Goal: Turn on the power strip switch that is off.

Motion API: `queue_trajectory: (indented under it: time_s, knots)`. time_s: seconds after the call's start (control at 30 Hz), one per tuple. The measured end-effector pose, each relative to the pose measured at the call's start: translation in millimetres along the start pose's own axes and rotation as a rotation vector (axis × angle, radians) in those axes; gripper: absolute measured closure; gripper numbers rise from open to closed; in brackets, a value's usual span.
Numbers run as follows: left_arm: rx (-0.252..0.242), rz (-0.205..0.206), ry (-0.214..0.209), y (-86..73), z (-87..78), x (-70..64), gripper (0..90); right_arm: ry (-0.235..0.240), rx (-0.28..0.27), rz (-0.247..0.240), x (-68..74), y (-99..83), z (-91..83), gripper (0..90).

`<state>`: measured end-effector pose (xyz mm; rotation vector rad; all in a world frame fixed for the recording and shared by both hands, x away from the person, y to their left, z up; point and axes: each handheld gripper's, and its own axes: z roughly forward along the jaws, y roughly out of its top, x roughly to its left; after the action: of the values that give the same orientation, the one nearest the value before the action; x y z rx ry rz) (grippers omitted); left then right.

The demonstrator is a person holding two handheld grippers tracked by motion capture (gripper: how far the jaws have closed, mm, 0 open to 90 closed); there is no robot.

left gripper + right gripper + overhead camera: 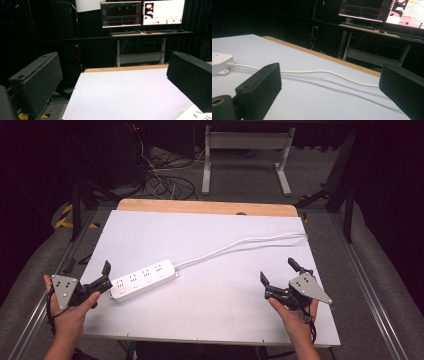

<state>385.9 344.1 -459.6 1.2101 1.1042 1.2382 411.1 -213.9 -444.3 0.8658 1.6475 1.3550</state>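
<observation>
Tabletop [210, 310]: white sheet surface, with a bare wooden strip [210, 207] exposed along the far edge. White power strip [143, 280] lies flat near the left-front area, angled. Its white cord [240, 244] runs from the strip's right end across the surface toward the far right edge.

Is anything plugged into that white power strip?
No. The power strip lies flat with its sockets facing up and bare; its own cord trails off the table's far right edge.

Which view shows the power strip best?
The high view: the whole power strip with its sockets and cord. The right gripper view catches only its cord end; the left gripper view just a corner.
</observation>
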Motion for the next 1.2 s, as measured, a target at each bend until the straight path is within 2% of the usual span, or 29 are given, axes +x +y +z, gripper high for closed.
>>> queue_trajectory:
  time_s: [0.6,0.77,0.97,1.07,1.17,1.2]
  knots:
    - [-0.003,0.016,-0.010,0.8,-0.9,-1.0,1.2,0.001,0.000,0.000,0.2,0.1,0.4,4.8]
    - [0.001,0.007,-0.023,1.1,-1.1,-1.1,5.6,0.008,0.001,0.001,-0.2,-0.1,0.6,4.8]
    - [0.013,-0.001,-0.053,1.1,-1.1,-4.3,18.4,0.007,0.002,0.004,-0.4,-0.5,0.2,5.0]
    - [0.013,0.007,-0.085,1.2,-2.2,-5.1,31.0,0.009,0.001,0.010,-0.4,-0.6,0.1,5.0]
    - [0.014,0.013,-0.109,2.5,-3.2,-4.5,50.1,0.010,0.001,0.012,-0.4,-0.7,0.1,5.3]
    - [0.026,0.022,-0.130,4.8,-4.4,-4.0,58.3,0.011,0.002,0.013,-0.4,-0.8,0.2,5.4]
